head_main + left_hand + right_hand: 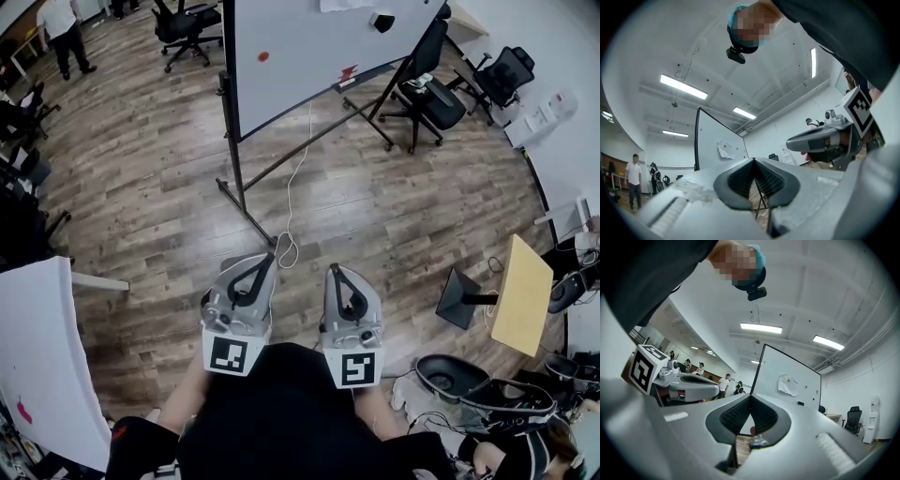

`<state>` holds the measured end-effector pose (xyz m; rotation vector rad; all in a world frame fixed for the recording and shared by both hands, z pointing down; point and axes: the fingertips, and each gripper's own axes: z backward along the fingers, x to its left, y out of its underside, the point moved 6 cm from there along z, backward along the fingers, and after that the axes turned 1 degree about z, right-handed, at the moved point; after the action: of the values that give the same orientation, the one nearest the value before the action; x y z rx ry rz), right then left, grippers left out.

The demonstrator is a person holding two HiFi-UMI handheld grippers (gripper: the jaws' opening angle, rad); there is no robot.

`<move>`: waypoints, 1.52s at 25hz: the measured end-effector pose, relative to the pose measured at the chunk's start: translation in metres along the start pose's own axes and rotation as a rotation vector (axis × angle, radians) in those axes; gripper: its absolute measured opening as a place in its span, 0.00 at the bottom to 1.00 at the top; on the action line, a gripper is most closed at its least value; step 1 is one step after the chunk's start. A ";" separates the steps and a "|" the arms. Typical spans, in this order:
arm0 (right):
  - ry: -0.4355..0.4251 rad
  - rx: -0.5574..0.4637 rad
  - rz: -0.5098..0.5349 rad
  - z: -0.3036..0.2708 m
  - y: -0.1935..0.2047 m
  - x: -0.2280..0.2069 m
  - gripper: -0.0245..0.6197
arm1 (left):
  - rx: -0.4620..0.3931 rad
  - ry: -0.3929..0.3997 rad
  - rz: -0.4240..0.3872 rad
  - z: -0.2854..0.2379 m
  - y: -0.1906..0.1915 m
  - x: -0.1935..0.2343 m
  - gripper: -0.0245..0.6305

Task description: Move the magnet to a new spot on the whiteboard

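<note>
The whiteboard (309, 47) stands on a wheeled frame across the wooden floor, well ahead of me. A small round red magnet (263, 56) sticks to its lower left area, with a red mark (349, 72) and a black eraser (382, 22) further right. My left gripper (270, 255) and right gripper (332, 269) are held side by side close to my body, both shut with nothing between the tips. The board (717, 145) rises beyond the left gripper (753, 160). Beyond the right gripper (750, 397) the board (787, 376) carries a paper sheet; a red spot shows through the hollow behind the tips.
The board's black frame leg (246, 202) and a white cable (291, 206) lie on the floor between me and the board. Office chairs (427, 89) stand at its right end. A small wooden table (520, 295) is at the right, a white panel (42, 366) at the left, a person (66, 33) far off.
</note>
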<state>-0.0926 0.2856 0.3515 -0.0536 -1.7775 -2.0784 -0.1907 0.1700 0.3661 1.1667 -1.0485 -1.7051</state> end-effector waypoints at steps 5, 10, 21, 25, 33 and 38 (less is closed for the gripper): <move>0.014 -0.007 0.013 -0.027 0.000 0.006 0.04 | -0.019 0.005 0.005 -0.011 0.009 0.029 0.04; 0.025 -0.012 0.026 -0.053 0.002 0.018 0.04 | -0.032 0.010 -0.003 -0.011 0.016 0.055 0.04; 0.012 -0.031 0.027 -0.090 0.004 0.037 0.04 | -0.036 -0.007 -0.019 -0.008 0.027 0.093 0.04; -0.011 -0.027 0.028 -0.103 0.009 0.032 0.04 | -0.028 -0.025 -0.024 -0.014 0.032 0.099 0.04; -0.081 -0.049 0.014 -0.150 0.025 0.012 0.04 | 0.019 -0.107 -0.046 -0.035 0.048 0.120 0.04; -0.126 -0.073 0.013 -0.191 0.032 -0.007 0.04 | 0.016 -0.151 -0.059 -0.065 0.055 0.139 0.04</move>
<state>-0.0319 0.1021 0.3438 -0.2209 -1.7672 -2.1727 -0.1547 0.0113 0.3617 1.1030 -1.1304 -1.8575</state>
